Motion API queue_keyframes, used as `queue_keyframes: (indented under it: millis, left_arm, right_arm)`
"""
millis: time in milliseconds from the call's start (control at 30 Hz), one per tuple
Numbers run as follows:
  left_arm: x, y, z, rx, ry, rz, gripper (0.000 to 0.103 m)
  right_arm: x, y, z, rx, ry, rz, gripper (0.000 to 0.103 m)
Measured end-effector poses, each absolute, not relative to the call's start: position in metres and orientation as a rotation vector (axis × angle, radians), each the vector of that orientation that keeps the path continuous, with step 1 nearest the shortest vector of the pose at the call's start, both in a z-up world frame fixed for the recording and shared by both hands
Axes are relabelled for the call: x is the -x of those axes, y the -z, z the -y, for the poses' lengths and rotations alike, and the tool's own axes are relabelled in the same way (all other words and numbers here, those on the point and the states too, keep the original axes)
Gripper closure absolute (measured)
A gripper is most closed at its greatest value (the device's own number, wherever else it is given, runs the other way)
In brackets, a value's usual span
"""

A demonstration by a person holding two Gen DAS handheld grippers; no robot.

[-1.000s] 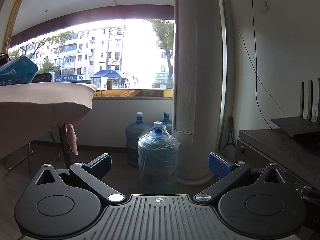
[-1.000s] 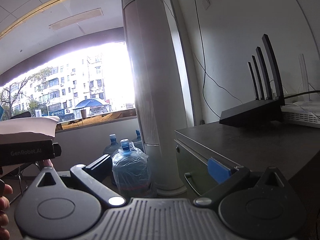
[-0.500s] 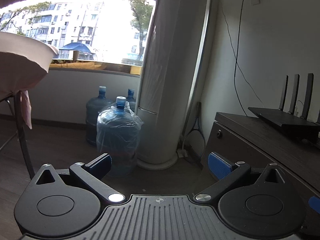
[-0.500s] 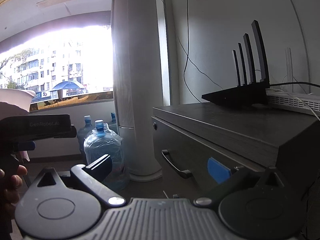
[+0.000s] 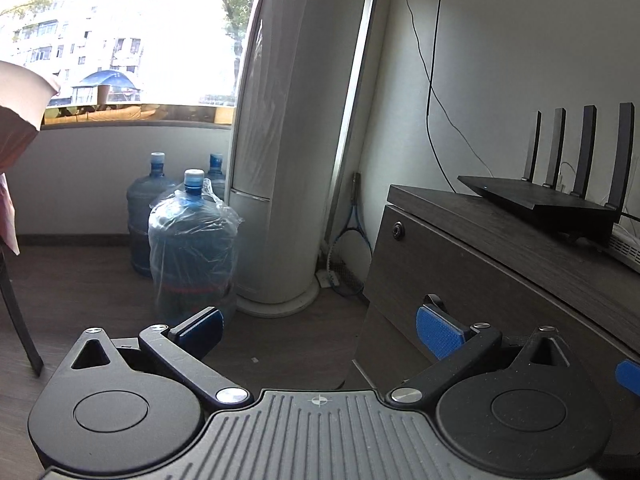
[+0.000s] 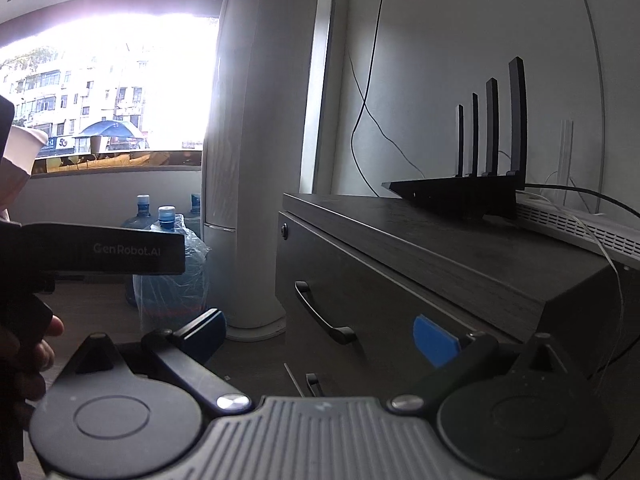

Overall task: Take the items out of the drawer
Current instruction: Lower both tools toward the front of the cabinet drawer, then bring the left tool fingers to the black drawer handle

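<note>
Right wrist view shows you in the approach step: your right gripper (image 6: 320,336) and left gripper (image 5: 320,330) both gape empty, the drawer (image 6: 384,304) shut ahead, so next hook its handle (image 6: 322,316).

Drawer (image 6: 360,280) front was shut; contents hidden in both views. Lower handle (image 6: 314,385) was cut off behind the right gripper (image 6: 320,332) body. Cabinet (image 5: 500,248) ran out of the left wrist view at the right edge. Rearmost water bottle (image 5: 216,170) was mostly hidden behind the wrapped bottle (image 5: 192,248) and the white column unit (image 5: 288,140). Racket (image 5: 354,248) in the corner was partly hidden by the cabinet. Window (image 5: 120,32) was overexposed. White device (image 6: 580,226) behind the router (image 6: 460,194) was cut off at the right edge.
</note>
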State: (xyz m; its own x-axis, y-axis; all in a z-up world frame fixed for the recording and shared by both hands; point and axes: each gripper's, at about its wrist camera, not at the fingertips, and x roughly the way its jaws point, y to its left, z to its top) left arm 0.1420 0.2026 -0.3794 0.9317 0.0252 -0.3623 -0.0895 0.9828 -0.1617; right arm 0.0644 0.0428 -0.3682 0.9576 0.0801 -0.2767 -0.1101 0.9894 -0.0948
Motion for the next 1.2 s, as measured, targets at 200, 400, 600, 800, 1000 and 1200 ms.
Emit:
queue_keyframes:
  millis: [200, 400, 600, 800, 1000, 1200]
  left_arm:
    - [-0.144, 0.377, -0.197, 0.145, -0.055, -0.348, 0.0]
    - [-0.152, 0.377, -0.187, 0.116, 0.007, -0.373, 0.0]
    - [-0.162, 0.379, -0.167, 0.068, 0.048, -0.395, 0.0]
    - [-0.173, 0.382, -0.153, 0.05, 0.081, -0.415, 0.0]
    - [-0.19, 0.39, -0.138, 0.043, 0.132, -0.447, 0.004]
    - [-0.211, 0.398, -0.126, 0.039, 0.167, -0.482, 0.007]
  right_arm:
    - [-0.062, 0.363, -0.055, 0.127, -0.073, -0.256, 0.001]
    - [-0.05, 0.367, -0.048, 0.129, -0.027, -0.239, 0.002]
    - [-0.049, 0.371, -0.041, 0.153, 0.008, -0.238, 0.007]
    - [-0.05, 0.372, -0.033, 0.172, 0.013, -0.216, 0.011]
    - [-0.041, 0.376, -0.029, 0.182, 0.037, -0.195, 0.017]
    - [-0.037, 0.379, -0.026, 0.193, 0.033, -0.184, 0.021]
